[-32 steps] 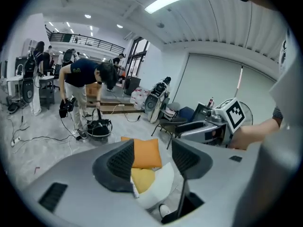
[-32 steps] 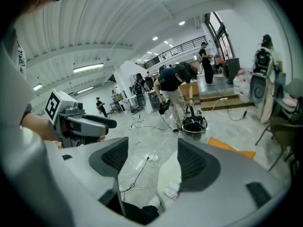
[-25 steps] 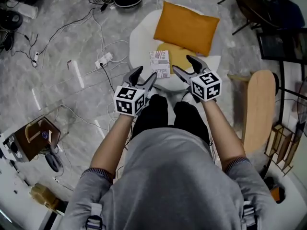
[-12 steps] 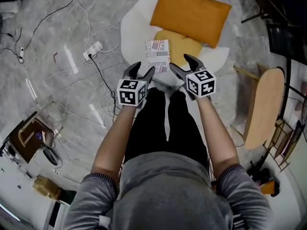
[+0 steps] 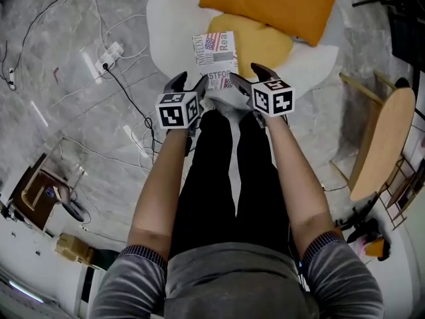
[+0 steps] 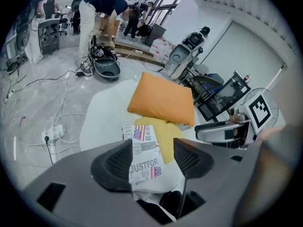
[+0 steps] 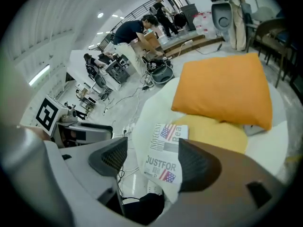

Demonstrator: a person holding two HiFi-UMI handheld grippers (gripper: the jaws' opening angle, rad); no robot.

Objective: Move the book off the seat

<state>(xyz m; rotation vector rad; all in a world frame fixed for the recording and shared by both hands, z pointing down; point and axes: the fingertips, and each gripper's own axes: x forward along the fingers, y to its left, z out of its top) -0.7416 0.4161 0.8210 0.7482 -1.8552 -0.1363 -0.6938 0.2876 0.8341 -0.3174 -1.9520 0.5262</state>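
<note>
**Book on the front of the seat, both grippers open and empty**

The left gripper [image 6: 151,144] has its fingers [image 6: 112,163] spread wide; they have just been opening, and nothing is pinched between them. The book [image 6: 144,157] shows through the gap, lying beyond the pads. The right gripper [image 7: 154,145] is the same: fingers [image 7: 196,165] well apart, the book framed between them, no pad pressing on it.

The book is a thin white softcover with black lettering, a grey band and small stars-and-stripes flags. It lies flat and face up on the front part of the white seat [image 5: 166,18]. Its right edge is against a yellow cushion [image 5: 262,42] at the seat's middle. An orange pillow [image 5: 272,2] leans at the back of the seat.

Only the head view shows both grippers side by side at the seat's front edge, over the book's near end. It also shows a power strip [image 5: 106,53] and cables on the grey floor [image 5: 66,125] left of the seat, and a wooden chair [image 5: 382,145] to the right of it. Each gripper view shows the other gripper's marker cube [image 6: 261,109]. Both also show people [image 6: 94,13] working well behind the seat, out of the head view's frame.
</note>
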